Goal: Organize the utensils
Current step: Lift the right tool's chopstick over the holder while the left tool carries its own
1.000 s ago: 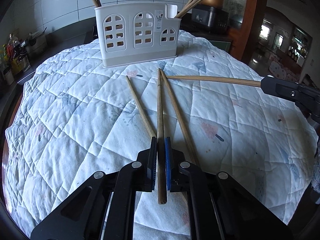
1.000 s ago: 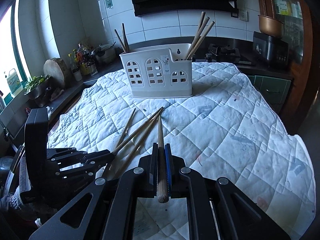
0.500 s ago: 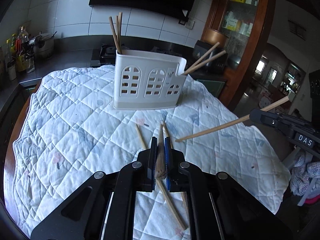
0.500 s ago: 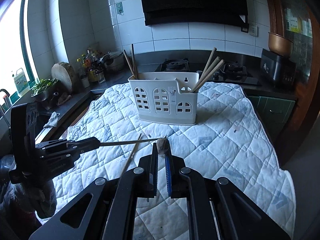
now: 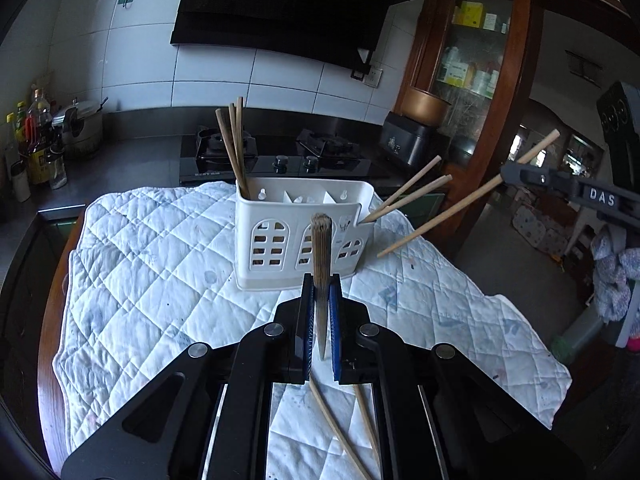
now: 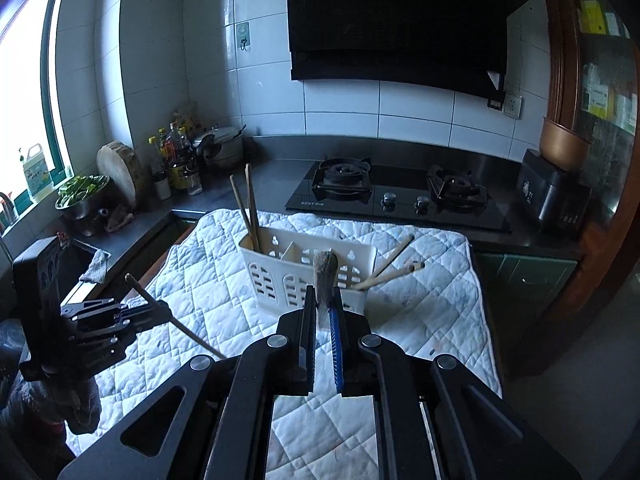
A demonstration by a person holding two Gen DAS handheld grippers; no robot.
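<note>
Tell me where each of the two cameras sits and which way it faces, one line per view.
Left wrist: rides the left gripper, angled down toward the white plastic utensil caddy on the quilted white cloth; the gripper clamps a wooden chopstick; the right gripper shows at right.
Right wrist: rides the right gripper, facing the caddy and black gas stove; it clamps another chopstick; the left gripper shows at left.
Shared: caddy, cloth, stove, each other's gripper.

Dim kitchen, blown-out window (image 6: 24,92) daylight at left, perhaps slight blur, fisheye-curved edges
</note>
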